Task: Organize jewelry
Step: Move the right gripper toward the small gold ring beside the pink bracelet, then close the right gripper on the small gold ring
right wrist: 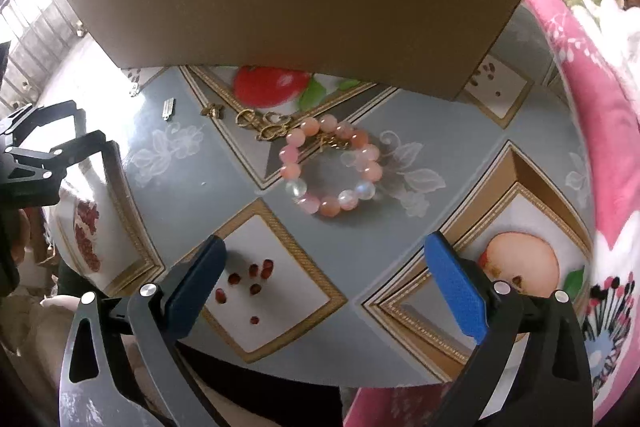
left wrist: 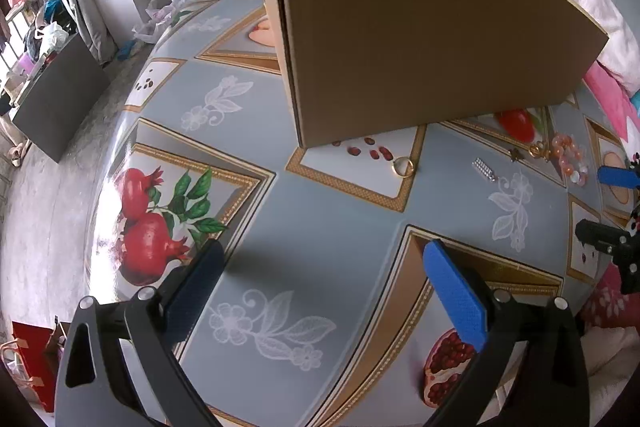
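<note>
Spread across the round table is a glossy grey-blue cloth printed with pomegranates, white flower sprays and gold-framed diamonds. Standing on it, toward the far side, is a large brown cardboard box, its plain wall filling much of both of my views. My left gripper hangs tilted down over bare cloth, its two blue-padded fingers spread wide with nothing between them. Ahead of it, close to the foot of the box, a gold ring lies flat on a white printed diamond. To the right of the ring lies a small silver piece made of short rows of links, and beyond that a tiny dark gold charm. My right gripper also points down at the table, its blue pads standing well apart and empty. Just ahead of it lies a bracelet of pink and pearly white beads, curled in a loop on the cloth near the front of the box. A tangle of gold chain lies just beside the bracelet on its left; whether the two touch I cannot quite tell. Pink flowered fabric lies heaped along the table's right edge.
</note>
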Tool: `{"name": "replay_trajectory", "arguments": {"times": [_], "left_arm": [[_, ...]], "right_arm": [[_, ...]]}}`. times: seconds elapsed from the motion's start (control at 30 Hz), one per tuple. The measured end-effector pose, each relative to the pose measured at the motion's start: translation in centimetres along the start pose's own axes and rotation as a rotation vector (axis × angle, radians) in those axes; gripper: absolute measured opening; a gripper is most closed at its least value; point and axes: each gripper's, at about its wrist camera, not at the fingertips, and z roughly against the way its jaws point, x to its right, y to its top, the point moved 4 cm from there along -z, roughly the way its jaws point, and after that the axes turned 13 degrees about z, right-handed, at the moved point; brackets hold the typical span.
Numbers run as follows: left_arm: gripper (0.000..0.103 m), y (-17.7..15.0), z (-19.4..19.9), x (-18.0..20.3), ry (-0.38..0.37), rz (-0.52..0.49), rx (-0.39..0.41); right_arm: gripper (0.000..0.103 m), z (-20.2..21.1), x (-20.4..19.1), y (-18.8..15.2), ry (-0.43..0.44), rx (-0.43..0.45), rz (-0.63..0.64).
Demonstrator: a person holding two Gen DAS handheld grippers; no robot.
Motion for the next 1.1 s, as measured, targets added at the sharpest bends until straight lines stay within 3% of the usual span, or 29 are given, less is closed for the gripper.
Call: {"name": "replay_trajectory", "arguments": {"times": [0.17,0.33,0.67,0.97,1.1], "left_arm": [[0.099,-0.2,0.0,-0.1,-0.003,0.004,0.025],[0.099,-0.7,0.3,-0.4,-0.013,0.002,0.064],[0.098,-0.9,1.1,0.2,-0.043,-0.034,0.113],[0.085,-0.3,2.8,4.3,-0.159,-0.155,0.175],[0.071,-0.2,2.2,5.2,-0.160,-0.193,0.161]], "right_arm": [[0.095,0.8,1.1,-0.7,0.010,0.033,0.002],[0.092,1.7,2.9,-0.7,0.071,0.061,-0.077],[0.063,4.9,1.8,1.8,0.248,0.260,-0.039],[0.028,1.5,-1.0,2.5,0.341,0.203,0.001],[0.026,0.8,-1.7,3.5,0.330,0.184,-0.009]]}}
